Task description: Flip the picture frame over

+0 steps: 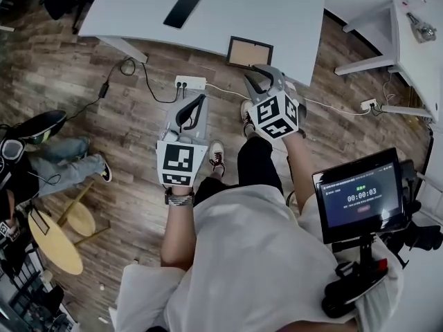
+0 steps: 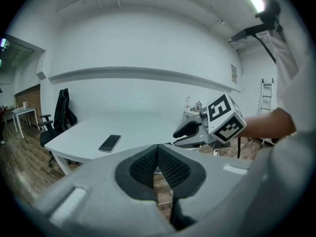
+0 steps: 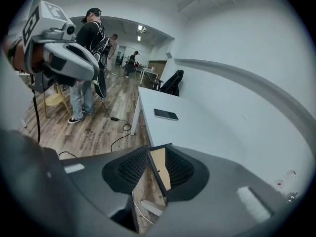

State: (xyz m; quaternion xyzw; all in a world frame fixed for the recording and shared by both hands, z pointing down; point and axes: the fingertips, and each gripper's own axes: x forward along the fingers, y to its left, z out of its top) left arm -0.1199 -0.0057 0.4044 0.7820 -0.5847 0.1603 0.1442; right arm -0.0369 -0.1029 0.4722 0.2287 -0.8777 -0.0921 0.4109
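Note:
The picture frame (image 1: 249,52) lies at the front edge of the white table (image 1: 277,5), its tan backing up inside a dark border. My right gripper (image 1: 259,78) hangs just short of that edge, jaws apart and gripping nothing. In the right gripper view the frame's (image 3: 159,168) dark edge and tan backing show through the gap of the right gripper (image 3: 157,154). My left gripper (image 1: 196,104) is over the floor, left of and nearer than the frame. Its pads meet at the tips in the left gripper view (image 2: 158,149), with nothing between them.
A black phone (image 1: 182,10) lies farther back on the table. A power strip (image 1: 190,82) and cables lie on the wood floor under the table edge. A second white table (image 1: 415,40) stands at the right, a screen on a stand (image 1: 360,196) near right, and a seated person (image 1: 55,158) at the left.

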